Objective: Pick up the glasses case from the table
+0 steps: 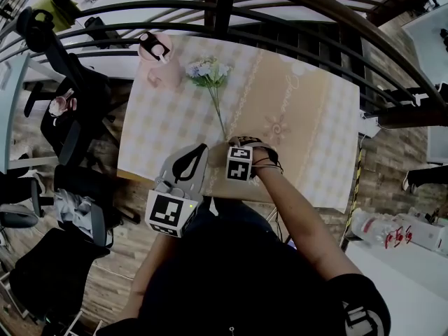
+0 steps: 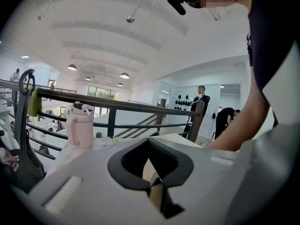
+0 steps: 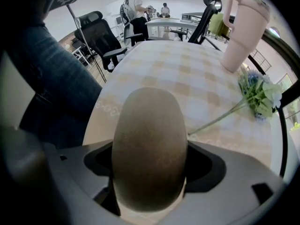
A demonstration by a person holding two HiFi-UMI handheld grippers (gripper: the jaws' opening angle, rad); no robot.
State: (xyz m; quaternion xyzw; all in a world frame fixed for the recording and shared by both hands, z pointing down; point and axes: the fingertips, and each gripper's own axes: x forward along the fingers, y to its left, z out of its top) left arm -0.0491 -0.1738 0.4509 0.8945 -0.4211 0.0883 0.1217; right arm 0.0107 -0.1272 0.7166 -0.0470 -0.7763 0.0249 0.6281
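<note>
Two tongs were at work over the wide bench (image 1: 315, 117), which was draped in a pale cream-and-white checked cloth. The step in hand looked like the bracketing that comes just before the grasp. The right tongs (image 3: 150, 158) pointed steeply down near the bench's near edge. Their jaws were spread as wide as they go, one on either long side of the task's thing, and I saw no clear squeeze on it. The left tongs (image 2: 152, 179) were held off that near edge, roughly level. Their jaws were pressed together at the tips with nothing between them, and they seemed to have no part in this step.

A tall pink plastic tumbler with a handle and lid (image 3: 243, 27) stood at the far end of the bench, well apart from the action. The olive-brown, oval, fabric-textured glasses case (image 3: 149, 125) lay flat on the cloth, centred in the right tongs' gap with its length running along the jaws. Its rounded far end reached out past the jaw tips. In the head view it was hidden under the person's hand.

A slim sprig of pale blue and white artificial flowers (image 3: 258, 95) lay nearby, its green stem ending just beside the case.

My judgement was that the next move called for closing evenly on the case's curved sides, keeping clear of the stem, and then lifting straight up.
</note>
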